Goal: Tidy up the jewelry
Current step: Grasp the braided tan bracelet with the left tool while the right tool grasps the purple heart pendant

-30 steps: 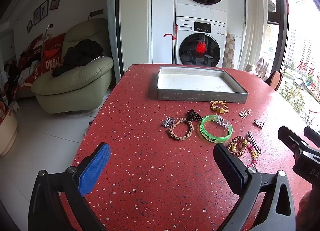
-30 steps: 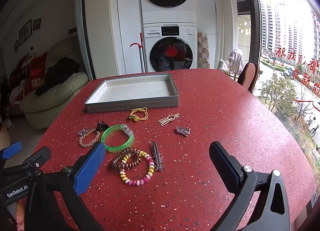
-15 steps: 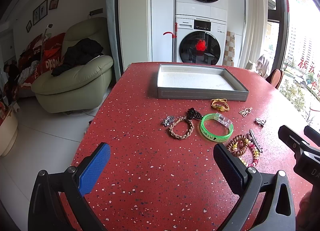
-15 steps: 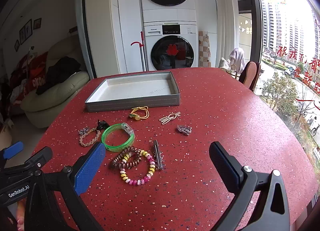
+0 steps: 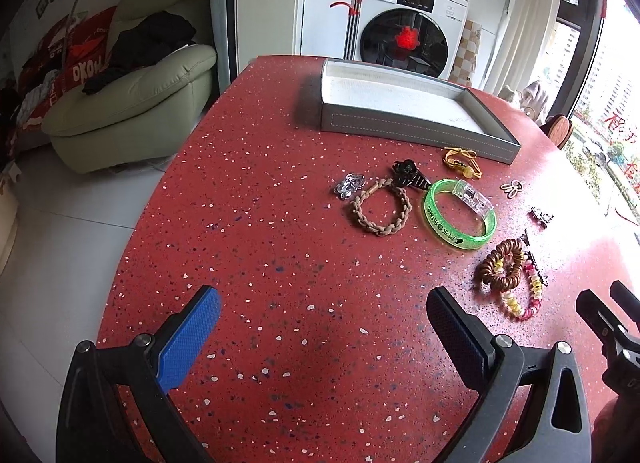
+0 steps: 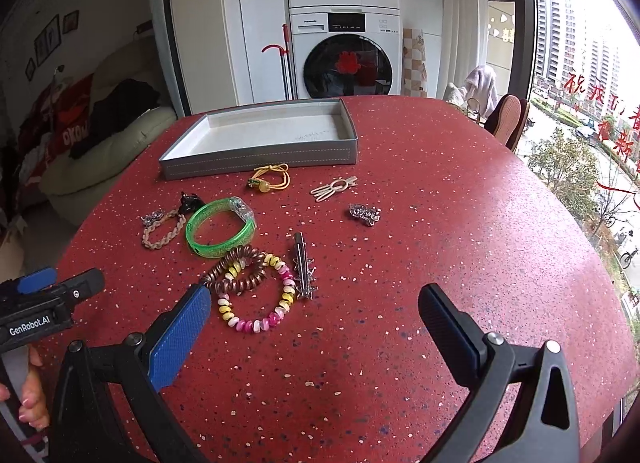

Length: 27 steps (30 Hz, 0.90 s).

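Observation:
A grey tray (image 5: 404, 131) (image 6: 256, 161) with a white inside stands empty at the table's far side. Jewelry lies scattered in front of it: a green bangle (image 5: 458, 214) (image 6: 220, 227), a braided tan bracelet (image 5: 380, 211) (image 6: 162, 231), a brown coil hair tie (image 5: 502, 269) (image 6: 240, 273), a pink-yellow bead bracelet (image 6: 256, 295), a yellow hair tie (image 6: 270, 179), a silver hair clip (image 6: 302, 265), a gold clip (image 6: 334, 187) and a small brooch (image 6: 364, 214). My left gripper (image 5: 320, 323) and right gripper (image 6: 314, 315) both stand open and empty, short of the pieces.
The red speckled table (image 5: 280, 263) is round with its edge at the left and right. A green armchair (image 5: 128, 103) stands left of it, stacked washing machines (image 6: 344, 23) behind it, a window at the right. A hand (image 6: 28, 403) holds the left gripper.
Both cameras have tilted down and moved closer to the table, so the jewelry appears larger. No piece has moved and both grippers stay open.

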{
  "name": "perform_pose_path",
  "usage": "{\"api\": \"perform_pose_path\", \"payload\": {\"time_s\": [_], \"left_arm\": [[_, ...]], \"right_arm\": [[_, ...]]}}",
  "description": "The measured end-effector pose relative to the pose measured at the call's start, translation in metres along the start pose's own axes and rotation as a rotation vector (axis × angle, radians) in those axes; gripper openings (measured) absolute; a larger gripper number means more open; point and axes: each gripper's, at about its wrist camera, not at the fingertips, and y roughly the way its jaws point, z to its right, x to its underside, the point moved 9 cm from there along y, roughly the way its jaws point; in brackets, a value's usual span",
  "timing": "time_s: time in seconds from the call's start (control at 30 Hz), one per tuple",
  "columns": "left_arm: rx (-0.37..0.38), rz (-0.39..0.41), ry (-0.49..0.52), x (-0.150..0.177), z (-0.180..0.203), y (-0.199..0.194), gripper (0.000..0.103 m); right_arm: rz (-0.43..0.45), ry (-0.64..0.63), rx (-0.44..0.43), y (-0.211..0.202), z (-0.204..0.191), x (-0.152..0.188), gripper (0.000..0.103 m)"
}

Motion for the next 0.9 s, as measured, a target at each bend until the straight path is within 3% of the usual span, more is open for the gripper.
{"api": "perform_pose_path", "payload": {"time_s": [0.13, 0.47, 0.53, 0.67, 0.73, 0.8, 0.87, 0.9], "left_arm": [[0.014, -0.036, -0.001, -0.012, 0.002, 0.017, 0.103], [0.029, -0.114, 0.021, -0.036, 0.024, 0.065, 0.102], [0.018, -0.126, 0.026, -0.036, 0.027, 0.072, 0.096], [0.0, -0.113, 0.04, -0.043, 0.03, 0.076, 0.096], [-0.009, -0.105, 0.049, -0.044, 0.033, 0.076, 0.09], [-0.027, -0.097, 0.073, -0.044, 0.034, 0.076, 0.087], [-0.025, -0.083, 0.089, -0.043, 0.037, 0.074, 0.079], [-0.021, -0.078, 0.099, -0.043, 0.038, 0.073, 0.07]], "right_arm": [[-0.068, 0.018, 0.007, 0.012, 0.016, -0.002, 0.103], [-0.181, -0.012, 0.038, 0.06, 0.047, -0.052, 0.103], [-0.198, -0.027, 0.038, 0.074, 0.049, -0.056, 0.103], [-0.253, -0.061, 0.027, 0.1, 0.048, -0.055, 0.093], [-0.28, -0.081, 0.017, 0.113, 0.045, -0.05, 0.084], [-0.253, -0.092, 0.021, 0.114, 0.044, -0.053, 0.081], [-0.253, -0.09, 0.016, 0.112, 0.042, -0.054, 0.078], [-0.25, -0.093, 0.013, 0.111, 0.041, -0.054, 0.075]]}}
